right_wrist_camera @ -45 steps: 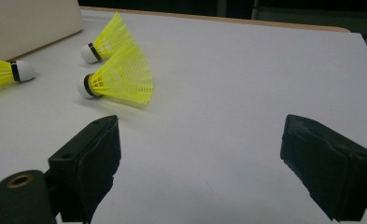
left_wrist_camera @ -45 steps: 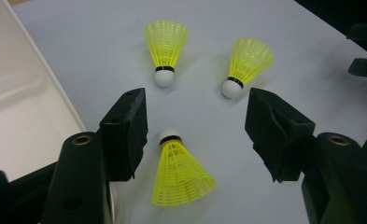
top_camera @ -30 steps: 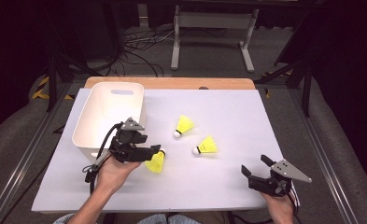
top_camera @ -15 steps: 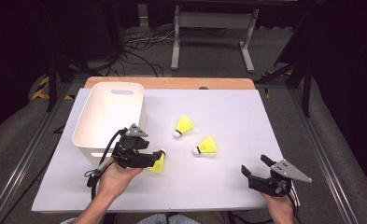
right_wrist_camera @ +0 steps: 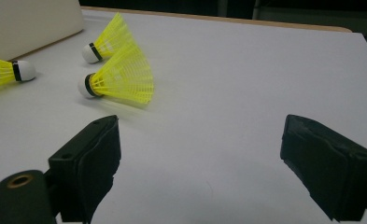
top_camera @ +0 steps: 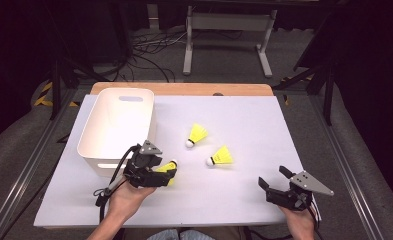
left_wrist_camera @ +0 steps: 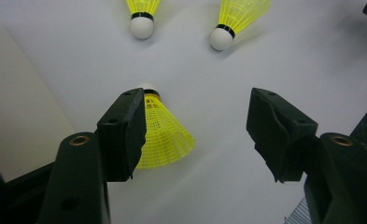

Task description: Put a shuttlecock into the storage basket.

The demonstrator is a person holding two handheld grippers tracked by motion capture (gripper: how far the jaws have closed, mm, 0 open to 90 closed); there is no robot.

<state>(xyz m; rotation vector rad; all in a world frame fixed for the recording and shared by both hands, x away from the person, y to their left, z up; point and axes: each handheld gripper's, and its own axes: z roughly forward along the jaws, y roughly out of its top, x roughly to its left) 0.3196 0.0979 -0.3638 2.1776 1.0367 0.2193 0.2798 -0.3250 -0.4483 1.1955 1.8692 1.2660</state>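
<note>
Between the wide-open jaws of the left gripper (left_wrist_camera: pixel 195 126), a shuttlecock (left_wrist_camera: pixel 165 135) lies on the desk (top_camera: pixel 244 130) against one pad, ungripped; closing squarely on the skirt should secure it for the bin (top_camera: pixel 115 125) just beside. Right gripper (top_camera: pixel 276 182) rests open, empty, well apart.

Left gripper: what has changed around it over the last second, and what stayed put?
The left gripper has drawn back slightly toward the person along the white bin; its open jaws now straddle the nearest yellow shuttlecock, one jaw against the skirt, no grip yet. The other two shuttlecocks, the bin and the open right gripper stayed put.
</note>
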